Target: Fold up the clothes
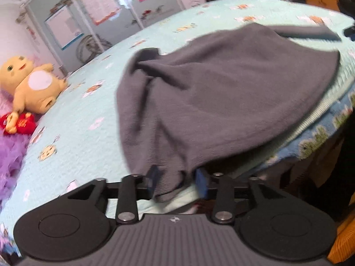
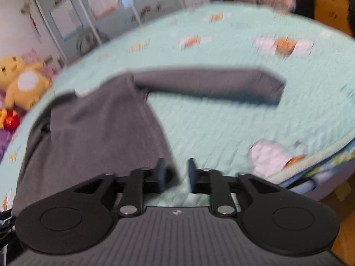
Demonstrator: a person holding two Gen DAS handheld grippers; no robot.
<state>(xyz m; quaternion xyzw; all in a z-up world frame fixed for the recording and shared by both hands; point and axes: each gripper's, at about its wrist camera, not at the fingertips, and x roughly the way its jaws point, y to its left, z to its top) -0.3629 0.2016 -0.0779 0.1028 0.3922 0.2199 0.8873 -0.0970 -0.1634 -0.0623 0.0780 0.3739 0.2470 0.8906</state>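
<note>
My left gripper (image 1: 177, 178) has its jaws spread, and the near hem of the dark grey knitted sweater (image 1: 221, 93) droops between them; the blue pads do not look to be pressing on the cloth, though blur makes that hard to swear to. My right gripper (image 2: 177, 175) is also parted, with bare quilt showing in the gap and the sweater's edge lying just beside its left pad, not pinched.

The sweater lies spread on the pale turquoise quilted bedspread (image 1: 88, 122) near the bed's front edge, its body bunched and creased, one long sleeve (image 2: 210, 84) stretched flat out to the right. I judge the folding hardly begun: the sleeve is not brought in and the body is not doubled over.

The other sleeve I cannot find; it may be tucked under the rumpled left shoulder. The right view is smeared. A yellow plush toy (image 1: 33, 84) sits well apart at the far left
</note>
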